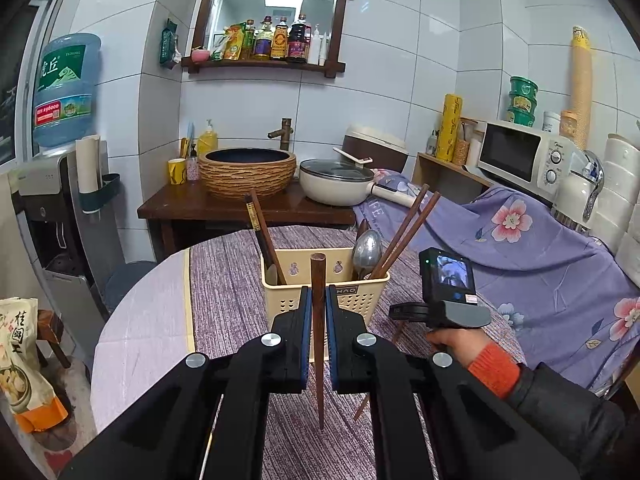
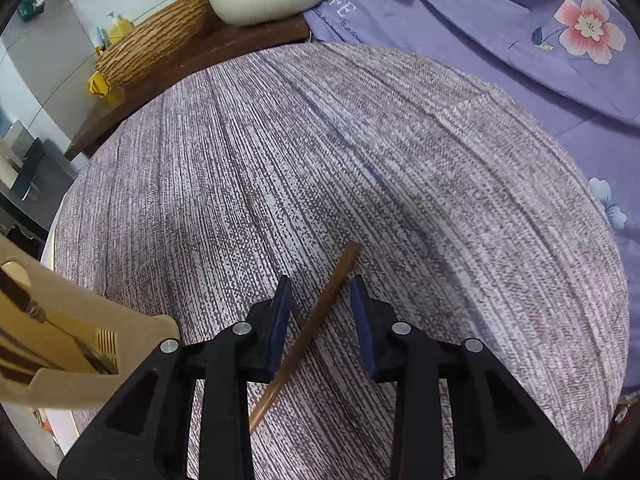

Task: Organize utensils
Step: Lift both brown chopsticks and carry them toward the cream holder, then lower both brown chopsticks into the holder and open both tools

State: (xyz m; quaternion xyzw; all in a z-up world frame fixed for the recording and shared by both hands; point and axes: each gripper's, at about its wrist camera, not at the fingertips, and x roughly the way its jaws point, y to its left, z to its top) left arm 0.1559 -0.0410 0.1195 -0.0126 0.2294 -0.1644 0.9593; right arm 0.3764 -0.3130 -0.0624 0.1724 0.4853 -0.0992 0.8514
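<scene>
A brown wooden chopstick [image 1: 319, 336] stands nearly upright, pinched between the blue pads of the left gripper [image 1: 319, 300]; its blunt top rises above the fingertips and its thin tip hangs low over the striped purple tablecloth [image 1: 228, 300]. The jaws are clamped on it, with only the stick's width between them. Just beyond the held stick sits the cream utensil basket [image 1: 288, 304], which already holds a metal spoon [image 1: 366, 250] and several dark chopsticks leaning left and right.

A second chopstick [image 2: 308, 328] lies flat on the cloth to the right of the basket, running diagonally. The right gripper [image 2: 322, 284] points steeply down at it with its jaws apart, one blue pad on either side of the stick and neither pressing on it; whether a pad brushes the wood cannot be told. No earlier view is at hand. In the left wrist view a hand [image 1: 452, 344] in an orange cuff holds that gripper low beside the basket.

Farther off stand a woven basin [image 1: 248, 174], a white lidded pan [image 1: 336, 180] and a microwave [image 1: 524, 152].
</scene>
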